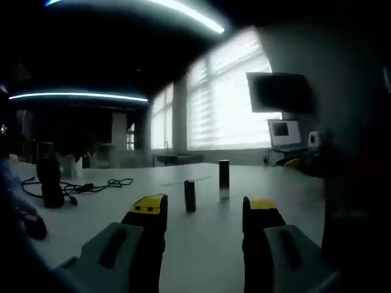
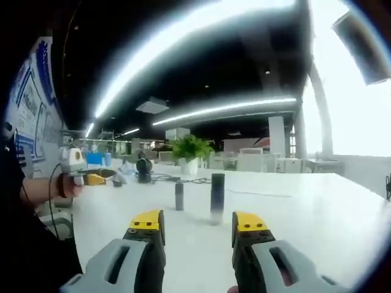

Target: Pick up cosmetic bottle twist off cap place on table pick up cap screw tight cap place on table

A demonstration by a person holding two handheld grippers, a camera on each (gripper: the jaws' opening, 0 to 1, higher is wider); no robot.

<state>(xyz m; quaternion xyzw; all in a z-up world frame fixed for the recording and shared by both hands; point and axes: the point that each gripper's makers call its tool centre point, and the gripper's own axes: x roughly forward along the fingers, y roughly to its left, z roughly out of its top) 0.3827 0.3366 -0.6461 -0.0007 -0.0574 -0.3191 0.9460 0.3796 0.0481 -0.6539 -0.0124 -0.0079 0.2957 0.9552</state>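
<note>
Stands upright on the white table (image 2: 293,207), the tall cosmetic bottle (image 2: 217,194) just beside its short cap (image 2: 179,196), probably light, stiff, slippery; best gripped mid-body; both grippers (image 1: 204,213) (image 2: 198,227) spread, empty.

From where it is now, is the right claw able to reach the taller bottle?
Probably yes: the right claw is open and empty, and the taller bottle stands upright ahead on bare table, apart from the shorter piece.

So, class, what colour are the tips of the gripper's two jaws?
Yellow, above black jaw bodies; clearest in the right gripper view on the right gripper.
</note>
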